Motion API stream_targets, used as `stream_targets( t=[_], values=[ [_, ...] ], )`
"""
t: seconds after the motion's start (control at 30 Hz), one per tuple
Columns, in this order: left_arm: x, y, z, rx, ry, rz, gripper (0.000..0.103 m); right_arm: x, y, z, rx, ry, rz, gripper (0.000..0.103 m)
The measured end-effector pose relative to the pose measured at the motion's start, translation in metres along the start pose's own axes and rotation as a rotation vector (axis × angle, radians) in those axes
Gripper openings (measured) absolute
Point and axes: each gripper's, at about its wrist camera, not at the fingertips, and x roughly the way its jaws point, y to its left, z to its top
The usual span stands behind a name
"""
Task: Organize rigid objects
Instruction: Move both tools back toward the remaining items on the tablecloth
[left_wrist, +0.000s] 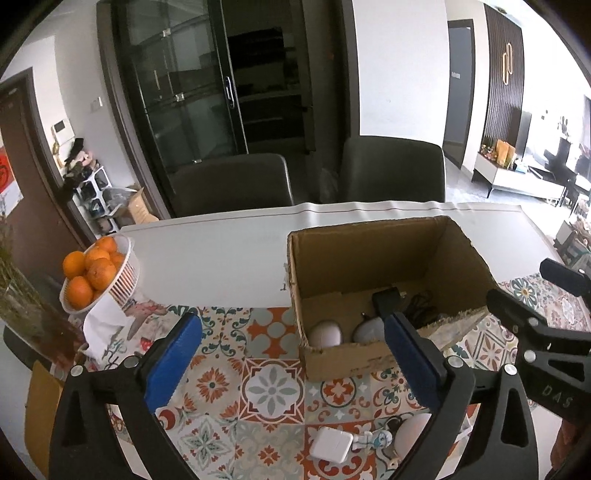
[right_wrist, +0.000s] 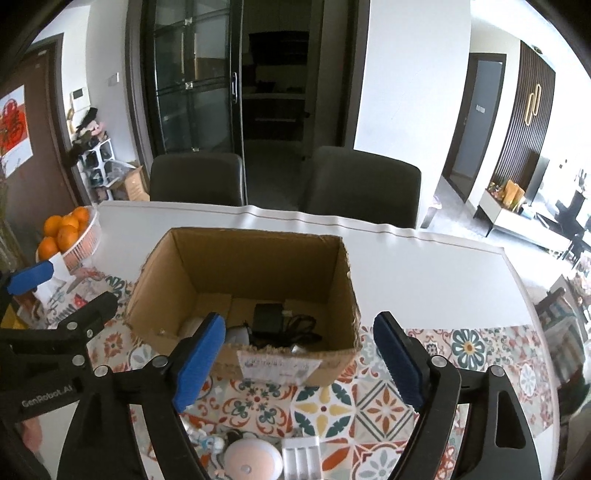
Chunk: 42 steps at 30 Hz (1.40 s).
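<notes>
Left tool (left_wrist: 291, 354) sat wide open with nothing between its blue pads, aimed at the near-left corner of the cardboard box (left_wrist: 373, 254) on the patterned counter (left_wrist: 221, 384). Box held a black adapter (left_wrist: 386, 301) with cable and two pale rounded items. White charger (left_wrist: 330, 446) lay near the bottom edge, basket of oranges (left_wrist: 98, 273) at left.

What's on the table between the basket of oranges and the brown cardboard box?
Nothing stands there. In the left wrist view, only bare white table and patterned tile mat lie between the white basket of oranges and the open cardboard box.
</notes>
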Motion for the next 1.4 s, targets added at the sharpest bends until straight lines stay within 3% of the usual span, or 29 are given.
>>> stream_targets(
  t=[0.43,0.8,1.4],
  values=[
    [-0.014,0.003,-0.038,-0.008,0.002,0.027,0.103,-0.011,0.011,-0.038,-0.023,0.022,0.021,0.083],
    [-0.013,0.001,-0.068,-0.027,0.045,0.013,0.103,-0.013,0.016,-0.067,-0.044,0.059,0.042,0.083],
    [-0.003,0.008,-0.124,-0.063,0.136,0.058,0.103,0.003,0.035,-0.109,-0.103,0.144,0.095,0.083]
  ],
)
